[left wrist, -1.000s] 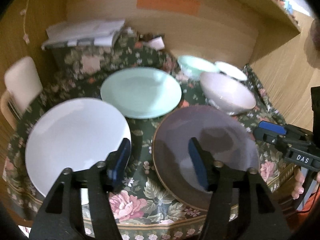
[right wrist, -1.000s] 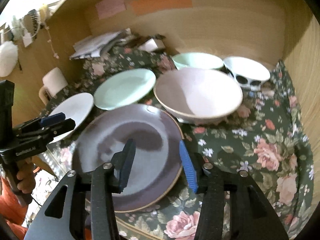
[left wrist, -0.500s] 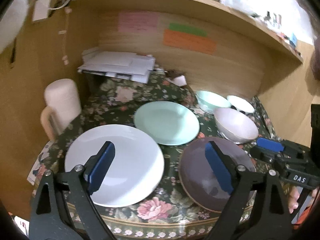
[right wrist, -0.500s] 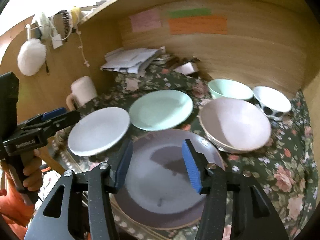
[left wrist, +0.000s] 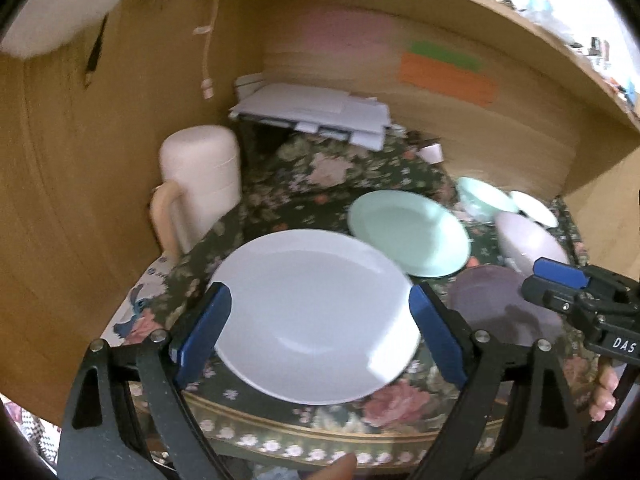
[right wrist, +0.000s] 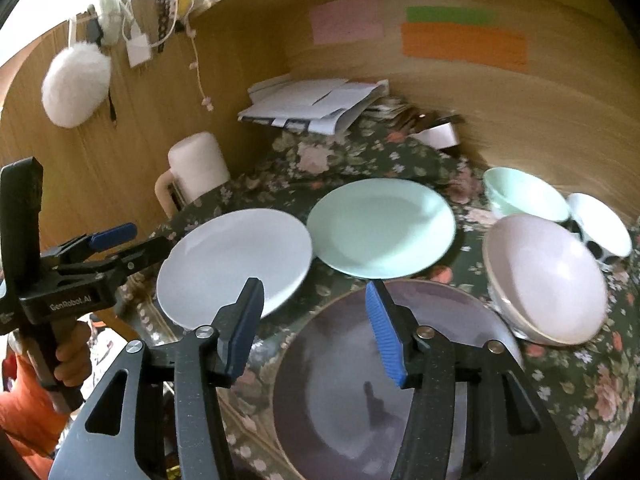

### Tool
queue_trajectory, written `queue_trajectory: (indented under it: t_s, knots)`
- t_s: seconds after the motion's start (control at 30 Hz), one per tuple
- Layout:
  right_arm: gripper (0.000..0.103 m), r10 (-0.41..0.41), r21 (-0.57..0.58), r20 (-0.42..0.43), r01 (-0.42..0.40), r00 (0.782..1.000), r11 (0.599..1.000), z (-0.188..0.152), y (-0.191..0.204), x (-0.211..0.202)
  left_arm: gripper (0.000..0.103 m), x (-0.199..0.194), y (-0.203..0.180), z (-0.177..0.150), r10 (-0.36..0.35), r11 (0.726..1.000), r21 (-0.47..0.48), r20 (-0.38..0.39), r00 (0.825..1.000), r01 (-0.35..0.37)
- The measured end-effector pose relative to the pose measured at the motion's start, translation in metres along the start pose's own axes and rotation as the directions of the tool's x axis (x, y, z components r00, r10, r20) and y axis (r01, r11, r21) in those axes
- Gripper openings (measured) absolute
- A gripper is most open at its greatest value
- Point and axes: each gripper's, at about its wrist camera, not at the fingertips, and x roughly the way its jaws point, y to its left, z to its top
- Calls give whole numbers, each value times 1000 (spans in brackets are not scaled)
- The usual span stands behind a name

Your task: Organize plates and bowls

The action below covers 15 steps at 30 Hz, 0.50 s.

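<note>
The left tool (left wrist: pixel 320 334), now spread wide, is framing the white plate (left wrist: pixel 316 320); the right tool (right wrist: pixel 316 330), released, is hovering over the purple plate (right wrist: pixel 360 400).

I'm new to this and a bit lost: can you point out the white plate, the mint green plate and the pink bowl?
white plate (left wrist: pixel 316 316), left wrist view, middle of its face.
mint green plate (right wrist: pixel 382 226), right wrist view, centre.
pink bowl (right wrist: pixel 548 280), right wrist view, inner surface.
</note>
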Motion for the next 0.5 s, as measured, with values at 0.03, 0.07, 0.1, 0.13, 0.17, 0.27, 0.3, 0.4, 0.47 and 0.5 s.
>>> queue_trajectory:
  t_s: [0.03,0.07,0.1,0.13,0.17,0.27,0.3,0.4,0.47,0.5]
  knots:
    - [50,4,-1,-12,-4,1000,1000,2,2,6,90,2,4,-1,7,1000,-2,-8,1000,-7]
    - [50,8,-1,-22,-8,1000,1000,3,4,11,90,6,9,-3,11,1000,-8,-18,1000,-12]
    - [50,15,2,-40,-15,999,1000,5,5,19,90,8,13,-5,12,1000,-14,-28,1000,-13]
    - [50,22,5,-56,-21,998,1000,6,6,25,90,11,17,-7,11,1000,-19,-37,999,-11]
    - [50,27,7,-67,-27,997,1000,7,6,29,89,13,20,-8,10,1000,-22,-42,999,-11]
    - [50,36,5,-123,-36,992,999,11,6,50,86,20,31,-12,14,1000,-25,-62,998,-15]
    - [50,35,0,-139,-36,990,999,12,8,56,86,23,33,-13,16,1000,-25,-70,997,-18]
    - [50,41,-6,-181,-43,983,999,14,9,71,81,33,43,-18,14,999,-35,-103,995,-18]
    - [50,50,-5,-206,-52,977,999,15,9,81,75,40,49,-21,11,999,-46,-126,992,-17]
    - [50,48,-7,-214,-50,976,999,15,9,85,73,42,52,-22,8,999,-52,-136,991,-16]
